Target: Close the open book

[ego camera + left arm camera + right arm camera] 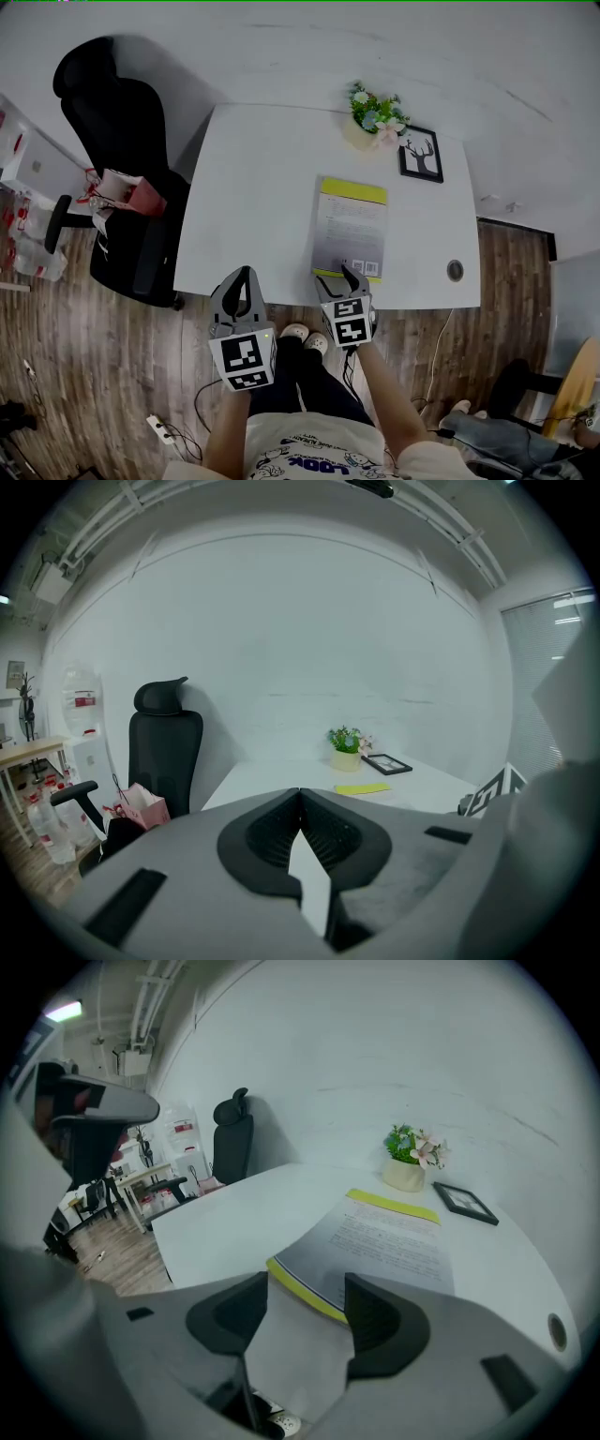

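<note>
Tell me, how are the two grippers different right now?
The left gripper has its jaws together, while the right gripper has its jaws wide apart. The left gripper has only bare table in front of it; the right gripper sits at the near edge of the closed book. Both are empty, near the table's front edge.

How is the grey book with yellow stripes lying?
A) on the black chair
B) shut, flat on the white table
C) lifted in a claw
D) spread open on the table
B: the grey book with yellow stripes rests flat on the white table with its cover closed.
</note>
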The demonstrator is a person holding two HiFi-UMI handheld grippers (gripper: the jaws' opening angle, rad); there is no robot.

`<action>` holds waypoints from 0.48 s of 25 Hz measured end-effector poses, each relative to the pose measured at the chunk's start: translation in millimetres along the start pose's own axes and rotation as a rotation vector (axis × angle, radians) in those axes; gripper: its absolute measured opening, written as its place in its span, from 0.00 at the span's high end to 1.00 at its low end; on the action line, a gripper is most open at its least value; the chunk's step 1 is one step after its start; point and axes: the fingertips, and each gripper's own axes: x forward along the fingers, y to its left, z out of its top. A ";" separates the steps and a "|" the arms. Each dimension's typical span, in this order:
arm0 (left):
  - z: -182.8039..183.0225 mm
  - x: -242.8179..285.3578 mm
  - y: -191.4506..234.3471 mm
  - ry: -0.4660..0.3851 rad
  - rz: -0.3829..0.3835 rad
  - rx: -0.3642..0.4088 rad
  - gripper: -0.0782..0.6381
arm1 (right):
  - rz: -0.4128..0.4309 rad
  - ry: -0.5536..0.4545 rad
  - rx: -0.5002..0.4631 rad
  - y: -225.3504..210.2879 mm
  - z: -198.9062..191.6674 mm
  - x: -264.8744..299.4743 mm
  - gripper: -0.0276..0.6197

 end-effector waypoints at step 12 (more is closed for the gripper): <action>50.2 7.8 -6.9 -0.102 -0.026 -0.022 0.86 | -0.080 -0.399 0.101 -24.7 127.6 -99.4 0.59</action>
